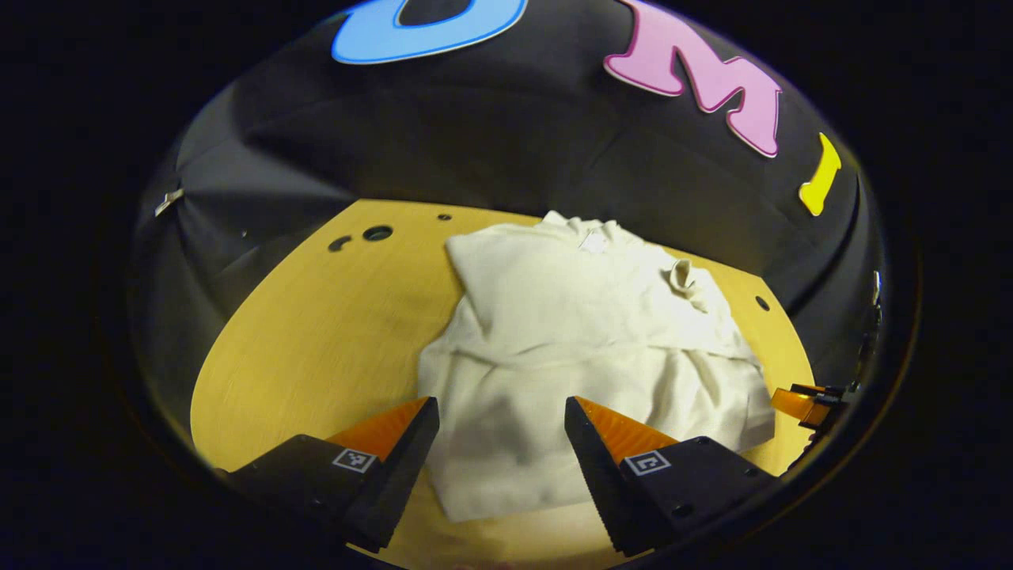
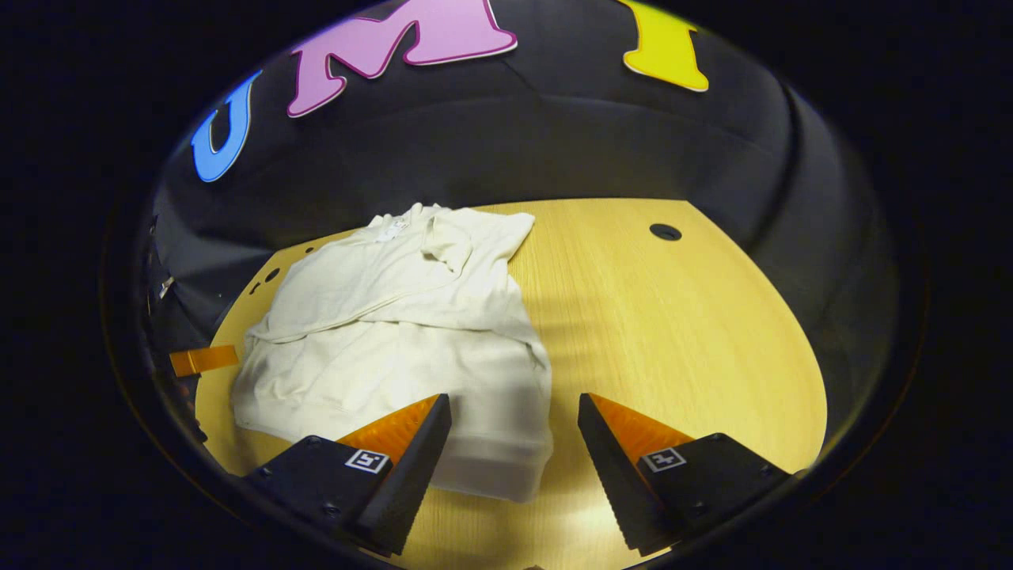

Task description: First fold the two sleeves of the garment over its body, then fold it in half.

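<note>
2 sleeves lie folded over the shirt [image 1: 586, 356], which rests on your yellow table [image 1: 316, 332] before black cloth. A small white neck label [image 1: 592, 241] is unreadable. Your left gripper [image 1: 500, 451] and right gripper [image 2: 514, 447] are wide open, holding nothing.

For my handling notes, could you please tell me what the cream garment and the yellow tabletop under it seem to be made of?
The cream long-sleeved garment looks like soft, matte knit cloth, perhaps cotton: it creases, bunches and drapes limply. The yellow tabletop looks like wood or wood-grain laminate, smooth with a slight sheen: fine straight grain lines and neat round holes show. Which of the two, I cannot tell.
</note>
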`<state>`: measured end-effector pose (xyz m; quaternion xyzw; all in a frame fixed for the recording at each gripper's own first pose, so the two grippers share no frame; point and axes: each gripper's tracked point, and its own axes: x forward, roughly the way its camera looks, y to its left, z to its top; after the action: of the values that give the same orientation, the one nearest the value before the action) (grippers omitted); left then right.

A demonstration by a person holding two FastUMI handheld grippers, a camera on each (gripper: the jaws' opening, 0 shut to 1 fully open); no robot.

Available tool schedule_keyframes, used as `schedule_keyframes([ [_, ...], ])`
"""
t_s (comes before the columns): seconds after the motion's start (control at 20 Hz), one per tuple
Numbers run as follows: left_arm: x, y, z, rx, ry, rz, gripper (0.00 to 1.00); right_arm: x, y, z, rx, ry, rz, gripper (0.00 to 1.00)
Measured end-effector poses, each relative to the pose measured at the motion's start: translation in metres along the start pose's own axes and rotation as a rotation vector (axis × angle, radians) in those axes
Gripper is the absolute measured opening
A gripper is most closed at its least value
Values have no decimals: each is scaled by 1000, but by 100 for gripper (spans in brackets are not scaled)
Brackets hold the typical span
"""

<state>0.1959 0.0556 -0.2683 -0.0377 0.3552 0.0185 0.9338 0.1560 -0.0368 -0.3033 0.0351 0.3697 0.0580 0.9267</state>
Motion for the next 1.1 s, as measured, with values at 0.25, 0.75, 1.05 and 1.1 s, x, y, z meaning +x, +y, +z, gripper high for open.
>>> schedule_keyframes([
  [0.25, 5, 16, -46, -14, 95, 38, 98, 5, 4, -22, 23, 47, -20, 99],
  [0.75, 14, 8, -60, 56, 80, 95, 85, 13, 12, -40, -45, 64, -72, 100],
  [1.05, 20, -14, -61, 66, 16, 68, 37, 17, 38, -43, -35, 77, -3, 46],
  [1.1, 20, -14, -59, 73, 8, 76, 28, 16, 40, -45, -30, 80, -3, 28],
])
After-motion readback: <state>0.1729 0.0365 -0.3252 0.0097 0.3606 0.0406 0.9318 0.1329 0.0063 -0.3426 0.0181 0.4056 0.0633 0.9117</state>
